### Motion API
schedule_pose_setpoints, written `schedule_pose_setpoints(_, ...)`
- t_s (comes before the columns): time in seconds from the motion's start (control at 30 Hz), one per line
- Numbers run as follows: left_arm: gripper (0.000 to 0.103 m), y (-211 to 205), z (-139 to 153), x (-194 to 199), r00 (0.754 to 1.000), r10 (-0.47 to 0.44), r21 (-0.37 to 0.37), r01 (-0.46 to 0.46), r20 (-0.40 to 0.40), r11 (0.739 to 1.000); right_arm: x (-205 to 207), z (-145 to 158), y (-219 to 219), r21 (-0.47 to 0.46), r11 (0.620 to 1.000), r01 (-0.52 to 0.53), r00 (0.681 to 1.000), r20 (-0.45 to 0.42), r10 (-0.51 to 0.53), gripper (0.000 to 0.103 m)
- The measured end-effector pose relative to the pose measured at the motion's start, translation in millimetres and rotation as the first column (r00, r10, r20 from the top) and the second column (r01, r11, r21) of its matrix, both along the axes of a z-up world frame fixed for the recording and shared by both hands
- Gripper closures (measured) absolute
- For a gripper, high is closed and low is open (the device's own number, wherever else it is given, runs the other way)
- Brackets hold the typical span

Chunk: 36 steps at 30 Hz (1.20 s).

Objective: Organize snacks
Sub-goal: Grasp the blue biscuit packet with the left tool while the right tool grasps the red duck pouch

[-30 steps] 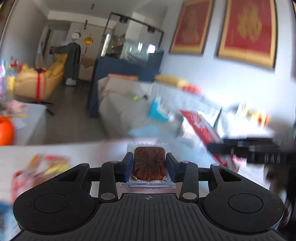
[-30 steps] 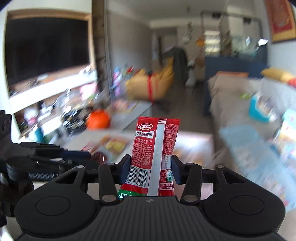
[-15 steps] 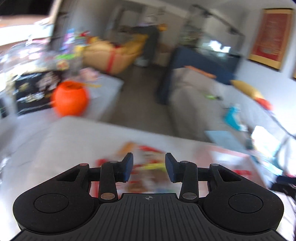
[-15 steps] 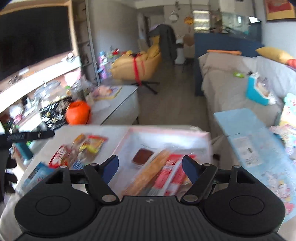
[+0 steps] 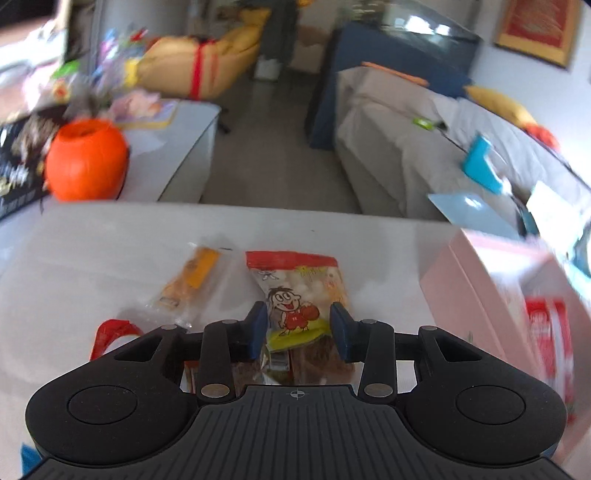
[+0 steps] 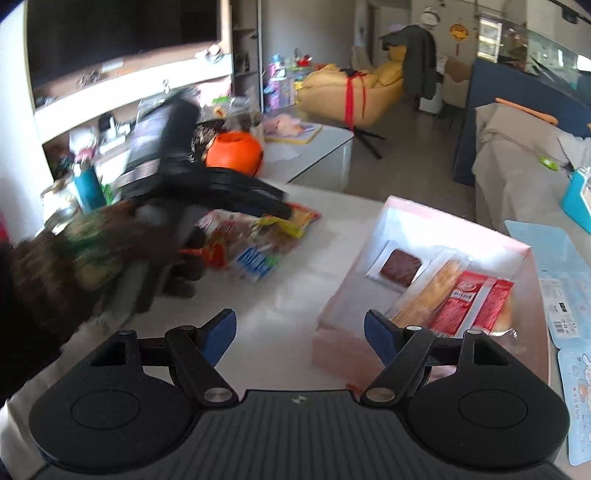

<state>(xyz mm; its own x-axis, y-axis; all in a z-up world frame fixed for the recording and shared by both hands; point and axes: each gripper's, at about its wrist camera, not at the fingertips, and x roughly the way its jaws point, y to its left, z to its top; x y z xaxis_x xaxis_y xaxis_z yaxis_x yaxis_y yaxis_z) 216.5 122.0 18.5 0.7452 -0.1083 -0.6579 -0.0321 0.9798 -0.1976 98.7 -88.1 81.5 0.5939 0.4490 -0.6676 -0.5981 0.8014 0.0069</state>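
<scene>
Moved: brown square snack point(image 6: 400, 267) and red packet point(image 6: 471, 302) now lie in pink box point(image 6: 373, 254).
Left tool point(image 5: 298, 329): partly open, empty, over cartoon packet point(image 5: 301, 291) on counter point(image 5: 110, 251), lower centre.
Right tool point(image 6: 300, 334): wide, empty.
Meaning: next pick likely.

An orange pumpkin-shaped pot point(image 5: 86, 160) stands on a low grey side table point(image 5: 173, 155). Behind it: a yellow armchair point(image 6: 354, 90) tied with red ribbon. A grey sofa point(image 5: 424, 147) carries a teal box point(image 5: 480, 162). A dark television point(image 6: 122, 33) hangs on the wall.

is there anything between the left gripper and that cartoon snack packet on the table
Nothing visible. The left gripper hangs over the cartoon snack packet, its jaws apart on either side of it in view, with no other snack lying across it.
</scene>
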Motion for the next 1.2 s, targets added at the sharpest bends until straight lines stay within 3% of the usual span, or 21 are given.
schedule_pose_setpoints(0.07,0.063,2,0,-16,0.999,-0.036,-0.007,0.036,0.008,0.999,-6,-3,1,-0.017,1.0,-0.006,1.0,0.004,0.006,0.026)
schedule_pose_setpoints(0.13,0.065,8,-1,-35,0.998,-0.065,-0.086,0.064,-0.011,0.994,-9,-6,2,-0.019,1.0,-0.015,1.0,0.0,0.015,0.026)
schedule_pose_setpoints(0.2,0.078,13,-2,-60,0.995,-0.092,-0.159,0.086,-0.033,0.983,-9,-9,3,-0.013,1.0,-0.022,1.0,-0.01,0.022,0.026)
schedule_pose_setpoints(0.3,0.078,16,-9,-95,0.988,-0.147,-0.192,0.137,-0.042,0.972,-7,-9,9,0.018,0.999,-0.028,0.999,-0.024,0.028,0.026)
schedule_pose_setpoints(0.43,0.078,38,0,-147,0.996,-0.082,-0.213,0.087,0.031,0.973,-3,-5,21,0.048,0.997,-0.06,0.998,-0.013,0.061,0.023)
schedule_pose_setpoints(0.5,0.077,55,10,-171,0.997,0.015,-0.209,0.002,0.078,0.978,2,-2,31,0.041,0.996,-0.082,0.997,0.015,0.082,0.017)
schedule_pose_setpoints(0.57,0.076,72,18,-185,0.985,0.149,-0.164,-0.133,0.09,0.977,13,1,47,0.034,0.993,-0.109,0.994,0.032,0.108,0.017)
schedule_pose_setpoints(0.67,0.076,92,16,-194,0.969,0.241,-0.096,-0.234,0.062,0.967,45,4,86,0.062,0.991,-0.12,0.992,-0.018,0.121,0.017)
schedule_pose_setpoints(0.8,0.076,102,6,-203,0.973,0.227,-0.131,-0.219,0.048,0.967,100,-16,143,0.114,0.99,-0.082,0.981,-0.166,0.1,0.017)
schedule_pose_setpoints(0.97,0.076,98,8,-209,0.978,0.203,-0.088,-0.199,0.043,0.976,136,-52,195,0.002,0.997,-0.083,0.976,-0.2,0.082,0.016)
schedule_pose_setpoints(1.07,0.075,101,4,-214,0.979,0.2,-0.106,-0.195,0.038,0.975,137,-63,198,0.0,0.992,-0.126,0.954,-0.274,0.122,0.012)
schedule_pose_setpoints(1.2,0.071,102,-2,-217,0.979,0.203,-0.12,-0.198,0.025,0.973,110,-66,198,-0.067,0.973,-0.219,0.951,-0.236,0.198,0.008)
